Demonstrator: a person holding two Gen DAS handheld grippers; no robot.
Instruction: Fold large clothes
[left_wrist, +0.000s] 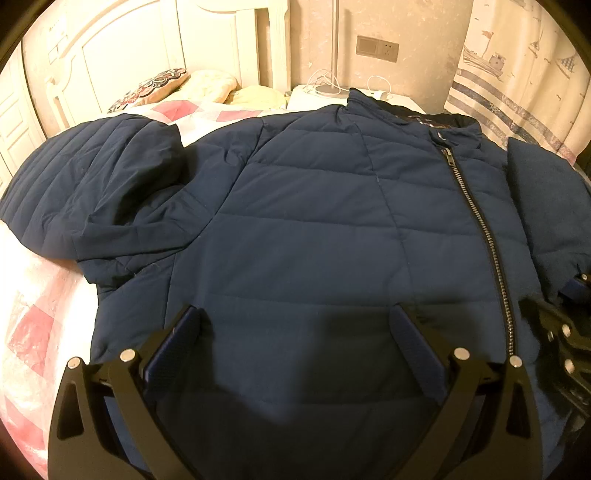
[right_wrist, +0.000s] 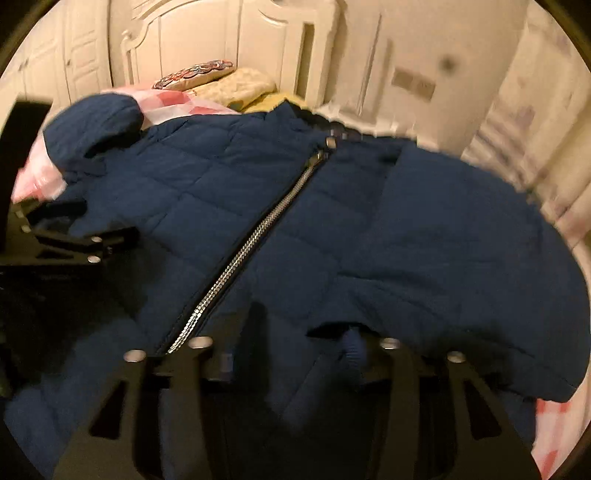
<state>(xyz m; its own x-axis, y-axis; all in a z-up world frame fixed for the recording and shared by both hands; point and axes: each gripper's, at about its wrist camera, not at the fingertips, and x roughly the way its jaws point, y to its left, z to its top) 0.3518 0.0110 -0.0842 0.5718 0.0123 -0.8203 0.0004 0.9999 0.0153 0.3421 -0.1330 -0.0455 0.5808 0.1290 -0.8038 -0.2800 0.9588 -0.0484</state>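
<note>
A navy quilted jacket (left_wrist: 303, 221) lies front-up on a bed covered by a pink-and-white checked quilt (left_wrist: 29, 317), its silver zipper (left_wrist: 476, 236) closed to the collar. Left of the zipper, one sleeve (left_wrist: 85, 184) is folded back on itself over the quilt. Nearer the zipper, the left gripper (left_wrist: 295, 325) tilts steeply down over the jacket's lower front, its fingers spread wide with only flat fabric between them, pinching nothing. Right of the zipper, the other sleeve (right_wrist: 461, 236) is folded across the jacket's chest, its ribbed cuff (right_wrist: 352, 349) lying between the fingers of the right gripper (right_wrist: 295, 354). That gripper also angles down, its view blurred; its fingers stand partly apart, and whether a pad touches the cuff cannot be told. Beyond the collar sit pillows (left_wrist: 162, 83) and a white headboard (left_wrist: 155, 40).
</note>
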